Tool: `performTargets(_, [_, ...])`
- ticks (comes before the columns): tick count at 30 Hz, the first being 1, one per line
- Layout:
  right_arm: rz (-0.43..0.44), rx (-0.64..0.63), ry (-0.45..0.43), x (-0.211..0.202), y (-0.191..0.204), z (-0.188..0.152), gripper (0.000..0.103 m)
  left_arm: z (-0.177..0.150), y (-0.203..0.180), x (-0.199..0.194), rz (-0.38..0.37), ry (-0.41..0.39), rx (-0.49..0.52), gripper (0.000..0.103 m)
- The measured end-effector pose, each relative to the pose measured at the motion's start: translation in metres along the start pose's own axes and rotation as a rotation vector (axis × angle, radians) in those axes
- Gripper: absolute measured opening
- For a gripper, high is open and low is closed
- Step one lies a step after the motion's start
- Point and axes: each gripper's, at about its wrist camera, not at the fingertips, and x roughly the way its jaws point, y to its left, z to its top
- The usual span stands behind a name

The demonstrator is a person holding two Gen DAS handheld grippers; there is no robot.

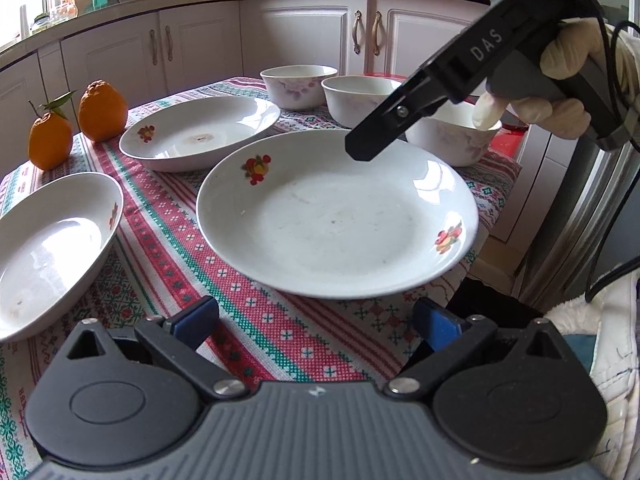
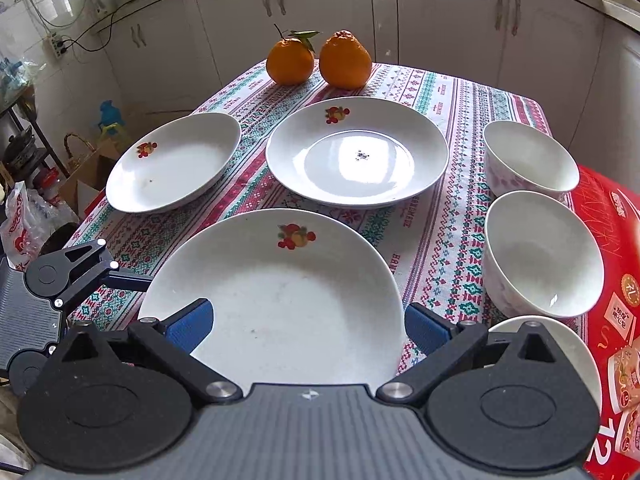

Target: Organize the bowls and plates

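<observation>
Three white plates with fruit prints lie on the patterned tablecloth (image 2: 440,128). The nearest plate (image 2: 280,288) (image 1: 336,216) sits between both grippers. My right gripper (image 2: 310,326) is open and hovers over this plate's near rim, with nothing held. My left gripper (image 1: 316,322) is open just short of the same plate's edge, also holding nothing. The other plates (image 2: 356,152) (image 2: 176,160) lie farther back. Three white bowls with pink flowers (image 2: 528,160) (image 2: 540,256) (image 2: 560,344) stand in a row at the right. In the left wrist view a gloved hand (image 1: 568,80) holds the right gripper (image 1: 360,148) above the plate.
Two oranges (image 2: 290,60) (image 2: 346,60) stand at the table's far end. A red printed box (image 2: 612,280) lies under the right edge beside the bowls. White kitchen cabinets (image 2: 440,20) surround the table. Bags and a basket (image 2: 80,152) sit on the floor to the left.
</observation>
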Motion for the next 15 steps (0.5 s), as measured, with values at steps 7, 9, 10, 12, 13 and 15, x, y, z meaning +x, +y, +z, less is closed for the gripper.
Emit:
performTargets(7, [0.026,0.035,0.064,0.014,-0.015,0.006,0.103,0.004,0.001,0.006,-0.036,-0.014,0.011,0.103])
performTargets(9, [0.034,0.031,0.084,0.018,-0.016,0.008,0.103,0.005,0.002,0.006,-0.041,-0.018,0.008,0.102])
performTargets(10, [0.037,0.027,0.093,0.021,-0.016,0.009,0.103,0.006,0.002,0.007,-0.043,-0.019,0.006,0.102])
performTargets(12, [0.040,0.021,0.109,0.026,-0.017,0.011,0.103,0.006,0.002,0.008,-0.046,-0.022,0.007,0.102])
performTargets(13, [0.038,0.020,0.113,0.028,-0.018,0.012,0.103,0.006,0.002,0.008,-0.047,-0.023,0.007,0.102])
performTargets(15, [0.045,0.019,0.124,0.032,-0.019,0.013,0.103,0.006,0.002,0.009,-0.051,-0.027,0.005,0.102])
